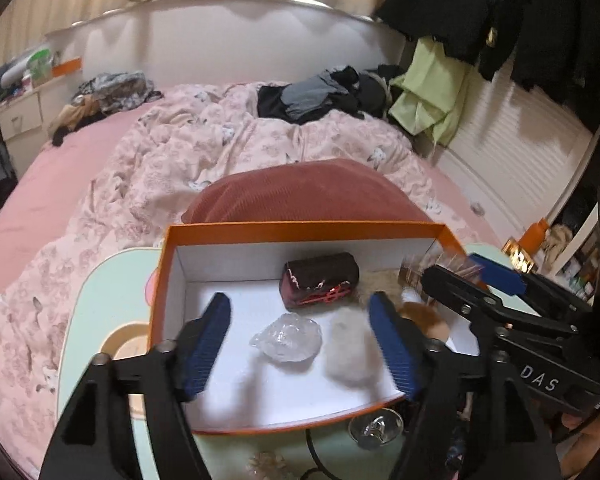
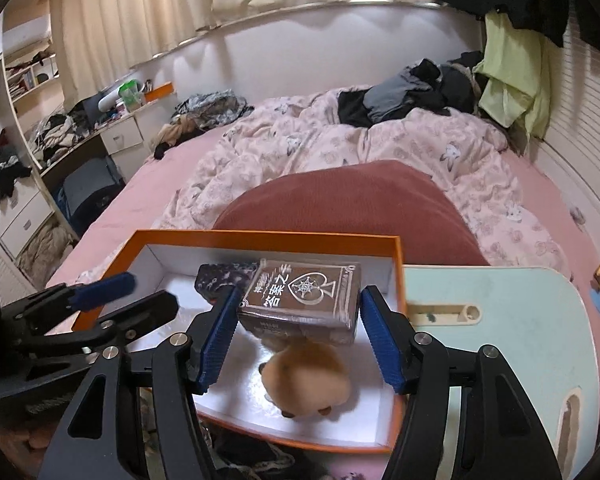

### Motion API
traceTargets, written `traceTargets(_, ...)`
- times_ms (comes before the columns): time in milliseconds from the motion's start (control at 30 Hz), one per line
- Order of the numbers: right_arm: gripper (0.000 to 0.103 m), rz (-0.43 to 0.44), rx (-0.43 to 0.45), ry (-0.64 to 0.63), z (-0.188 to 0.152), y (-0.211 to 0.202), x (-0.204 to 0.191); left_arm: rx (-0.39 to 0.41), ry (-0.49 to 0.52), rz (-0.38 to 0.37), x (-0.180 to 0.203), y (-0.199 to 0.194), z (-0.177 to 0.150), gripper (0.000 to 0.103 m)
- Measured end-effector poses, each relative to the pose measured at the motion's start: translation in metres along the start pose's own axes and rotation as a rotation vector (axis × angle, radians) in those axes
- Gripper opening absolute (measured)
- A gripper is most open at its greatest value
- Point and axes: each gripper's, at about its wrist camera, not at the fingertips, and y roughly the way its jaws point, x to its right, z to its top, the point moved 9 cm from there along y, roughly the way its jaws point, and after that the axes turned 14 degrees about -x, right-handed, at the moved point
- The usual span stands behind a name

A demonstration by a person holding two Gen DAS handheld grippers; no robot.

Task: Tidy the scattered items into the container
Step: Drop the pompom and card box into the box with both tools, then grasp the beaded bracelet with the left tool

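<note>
- Left wrist view — left tongs [image 1: 300, 340] spread wide over the orange box [image 1: 300, 228], nothing between the pads. On the box floor: a crinkled clear packet [image 1: 286, 338], a white fluffy ball [image 1: 350, 352], a dark red case [image 1: 320, 282]. Packet judged light, slippery and crushable; the ball soft and compressible, best pinched across its middle.
- Same view only: a clear suction hook [image 1: 376, 428] and a pale crinkly item [image 1: 266, 464], too blurred to name, lie on the table [image 1: 100, 300] outside the box, still to be tidied.
- Right wrist view — right tongs [image 2: 298, 338] straddle a boxed card deck [image 2: 300, 300]; the left pad looks to touch it, the right pad stands clear, so no grip. Deck judged rigid, glossy, best taken across its short sides.
- This view alone shows the tan plush toy [image 2: 304, 376] below the deck, inside the box — soft, light.
</note>
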Motion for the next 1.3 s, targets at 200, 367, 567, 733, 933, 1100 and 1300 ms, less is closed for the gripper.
traceTargets(200,0.075,0.034,0.057,0.084,-0.013,-0.031,0.017,-0.014,-0.021,-0.038,-0.011,-0.022,-0.015,0.082)
traceTargets(367,0.075,0.04,0.119,0.164,-0.035,-0.063,0.04,0.018,0.019,-0.02,-0.016,-0.049,-0.044,0.085)
traceTargets(567,0.075,-0.011,0.096,0.192,-0.078,-0.066,0.051,-0.047,0.103,0.024,-0.011,-0.035,-0.106,0.088)
traceTargets(733,0.075,0.012,-0.008,0.127,-0.099,-0.039,0.033,-0.104,0.082,0.039,-0.019,-0.01,-0.12,0.088)
traceTargets(933,0.074,-0.016,-0.067,0.09,-0.109,-0.023,0.027,-0.102,0.077,0.066,-0.02,-0.002,-0.119,0.088)
traceTargets(1100,0.074,-0.054,-0.103,0.09,-0.112,-0.015,0.031,-0.099,0.089,0.072,-0.014,0.003,-0.118,0.081)
traceTargets(1300,0.063,-0.091,-0.129,0.082,-0.115,-0.009,0.033,-0.095,0.108,0.06,-0.009,0.005,-0.116,0.042)
